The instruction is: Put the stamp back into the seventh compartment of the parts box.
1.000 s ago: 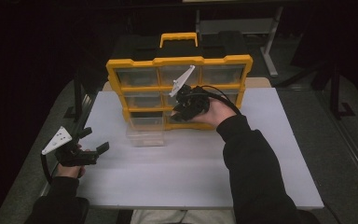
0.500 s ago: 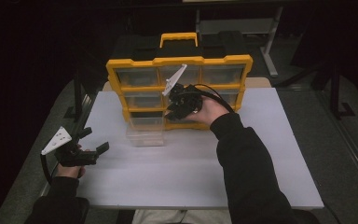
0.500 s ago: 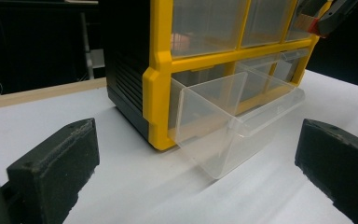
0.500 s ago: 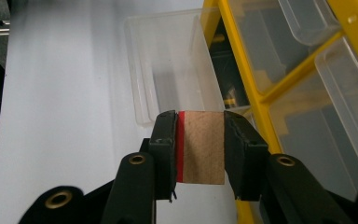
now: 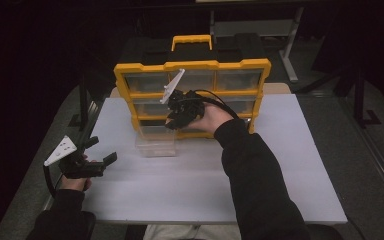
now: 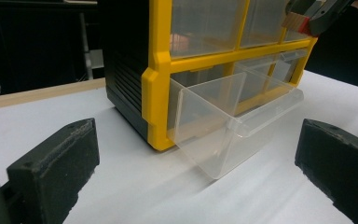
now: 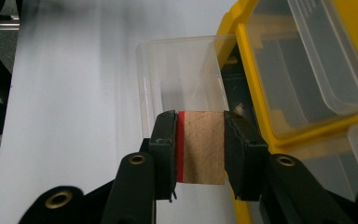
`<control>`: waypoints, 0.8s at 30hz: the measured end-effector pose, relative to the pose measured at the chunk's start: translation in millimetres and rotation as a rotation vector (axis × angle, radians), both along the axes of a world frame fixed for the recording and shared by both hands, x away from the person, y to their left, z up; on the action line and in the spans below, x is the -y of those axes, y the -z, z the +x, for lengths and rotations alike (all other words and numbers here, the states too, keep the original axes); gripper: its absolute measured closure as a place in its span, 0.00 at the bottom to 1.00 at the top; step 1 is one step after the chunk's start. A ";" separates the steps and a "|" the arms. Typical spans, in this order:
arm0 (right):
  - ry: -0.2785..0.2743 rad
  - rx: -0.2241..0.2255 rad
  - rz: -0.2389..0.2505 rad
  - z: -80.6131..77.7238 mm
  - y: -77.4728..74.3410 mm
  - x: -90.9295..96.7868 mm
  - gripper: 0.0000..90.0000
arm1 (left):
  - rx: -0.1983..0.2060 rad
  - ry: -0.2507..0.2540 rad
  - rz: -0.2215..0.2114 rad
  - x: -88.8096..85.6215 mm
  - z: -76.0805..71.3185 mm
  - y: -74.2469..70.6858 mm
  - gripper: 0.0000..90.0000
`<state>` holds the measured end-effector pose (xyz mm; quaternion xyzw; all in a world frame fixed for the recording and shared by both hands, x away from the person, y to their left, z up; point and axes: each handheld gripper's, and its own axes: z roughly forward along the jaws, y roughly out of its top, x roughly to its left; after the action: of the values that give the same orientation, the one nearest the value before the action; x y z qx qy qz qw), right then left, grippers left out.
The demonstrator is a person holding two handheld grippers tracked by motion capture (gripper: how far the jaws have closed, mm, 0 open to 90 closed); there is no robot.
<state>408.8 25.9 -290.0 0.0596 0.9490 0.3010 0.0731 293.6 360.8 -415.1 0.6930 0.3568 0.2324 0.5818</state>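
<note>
A yellow and black organiser (image 5: 192, 90) with clear drawers stands at the back of the white table (image 5: 290, 165). Its bottom left clear drawer (image 5: 155, 141) is pulled out onto the table. My right gripper (image 5: 176, 116) hangs above that drawer, shut on a small wooden block with a red edge (image 7: 200, 147). In the right gripper view the open drawer (image 7: 179, 79) lies just beyond the block. My left gripper (image 5: 102, 150) rests at the table's left edge, open and with nothing between its jaws. It faces the pulled-out drawer (image 6: 228, 121) and the organiser (image 6: 158, 70).
A yellow handle (image 5: 192, 40) tops the organiser. A light wooden board (image 6: 37, 93) edges the table behind it. A metal stand (image 5: 290, 50) is in the dark at the back right. White table surface lies free in front of the drawer and to the right.
My right gripper has carried the wooden block leftward and slightly down along the organiser's front, over the open drawer. The left gripper has stayed put.
</note>
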 end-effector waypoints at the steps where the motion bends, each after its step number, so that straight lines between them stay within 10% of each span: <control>1: 0.000 0.000 0.000 0.0 0.0 0.0 0.73 | 0.000 0.000 -0.001 -0.1 0.1 0.0 0.00; 24: -0.054 -0.021 -0.024 8.6 19.4 -38.0 0.73 | -0.001 0.005 -0.001 0.0 0.5 0.1 0.00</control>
<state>417.4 63.9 -309.4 0.0365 0.9545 0.2906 0.0555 294.1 360.9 -415.2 0.6938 0.3553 0.2305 0.5824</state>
